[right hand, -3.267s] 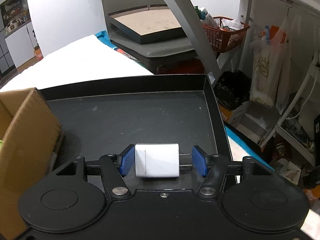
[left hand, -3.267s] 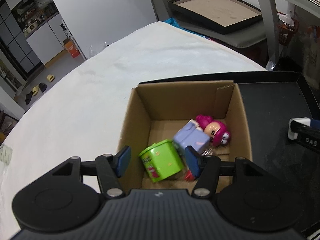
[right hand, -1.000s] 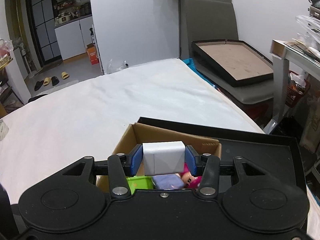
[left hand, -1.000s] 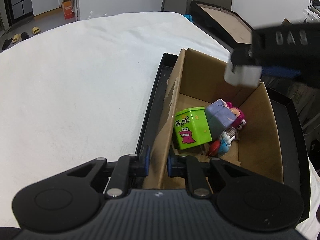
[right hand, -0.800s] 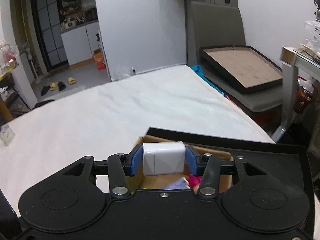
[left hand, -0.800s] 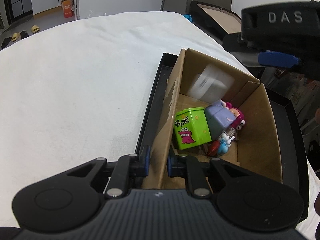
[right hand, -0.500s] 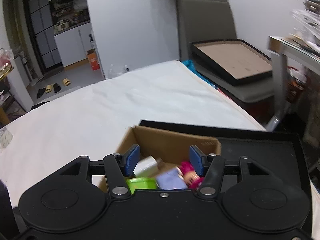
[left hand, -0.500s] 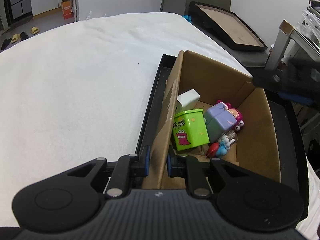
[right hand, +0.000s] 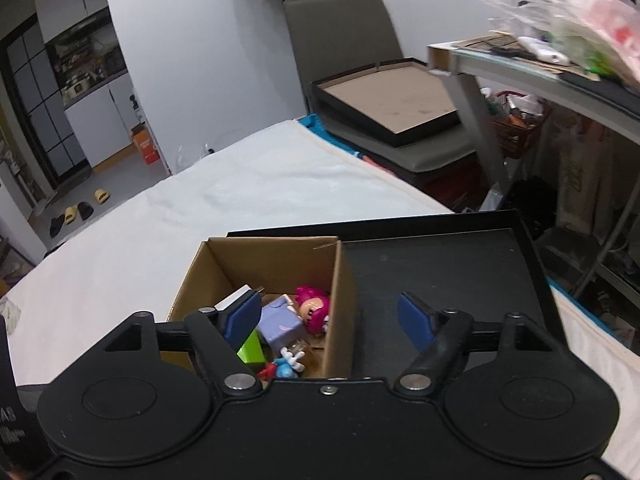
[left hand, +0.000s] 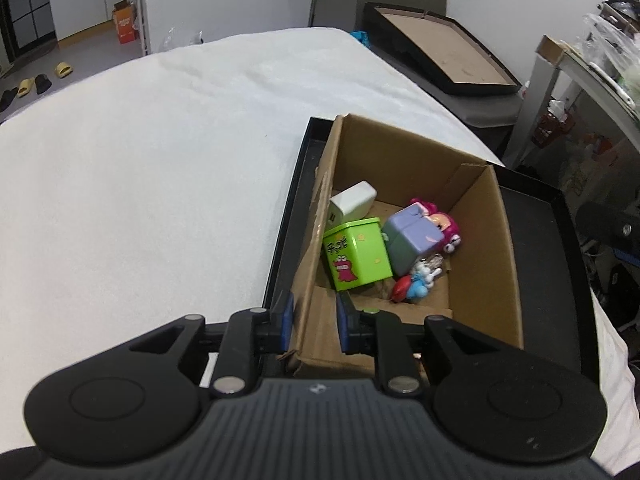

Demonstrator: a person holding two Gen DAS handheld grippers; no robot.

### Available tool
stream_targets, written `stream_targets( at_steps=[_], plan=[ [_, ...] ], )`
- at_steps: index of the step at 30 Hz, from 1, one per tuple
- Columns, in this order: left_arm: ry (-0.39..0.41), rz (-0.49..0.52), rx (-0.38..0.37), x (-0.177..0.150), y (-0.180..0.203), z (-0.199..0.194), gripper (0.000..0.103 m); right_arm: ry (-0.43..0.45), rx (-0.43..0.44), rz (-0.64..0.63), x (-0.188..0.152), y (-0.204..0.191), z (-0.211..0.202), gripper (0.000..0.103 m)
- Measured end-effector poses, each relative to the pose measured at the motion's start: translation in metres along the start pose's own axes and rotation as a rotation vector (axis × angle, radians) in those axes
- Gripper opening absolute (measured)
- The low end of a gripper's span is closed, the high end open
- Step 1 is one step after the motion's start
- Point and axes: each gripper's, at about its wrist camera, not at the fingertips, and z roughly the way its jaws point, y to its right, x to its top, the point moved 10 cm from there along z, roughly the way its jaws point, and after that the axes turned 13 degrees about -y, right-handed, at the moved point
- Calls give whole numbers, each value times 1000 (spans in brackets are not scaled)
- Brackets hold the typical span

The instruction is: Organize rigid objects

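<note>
Between the left gripper's (left hand: pixel 311 322) narrow jaws sits the near wall of the cardboard box (left hand: pixel 486 240), pinched and steadied. Ahead of those jaws, inside the box, lie the white block (left hand: pixel 352 202), a green tin (left hand: pixel 357 253), a lilac cube (left hand: pixel 412 236) and a pink-haired doll (left hand: pixel 440 226), packed close together. Right gripper (right hand: pixel 332 318) hangs above with jaws wide and empty; the box lies below and left of them, the black tray's (right hand: pixel 440 276) bare floor straight ahead, so it is probably the hand freer to fetch next.
</note>
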Motion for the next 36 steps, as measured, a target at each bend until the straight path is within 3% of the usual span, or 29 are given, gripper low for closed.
stream_targets(
  at_steps=[3, 17, 36],
  plan=[
    [-1, 7, -11, 0, 4, -13, 21, 9, 6, 18, -1, 7, -11, 78],
    [37, 106, -29, -19, 36, -74, 47, 54, 9, 69, -13, 30, -63, 98],
    [73, 165, -4, -50, 46, -134, 73, 49, 26, 111, -49, 45, -113, 103]
  ],
)
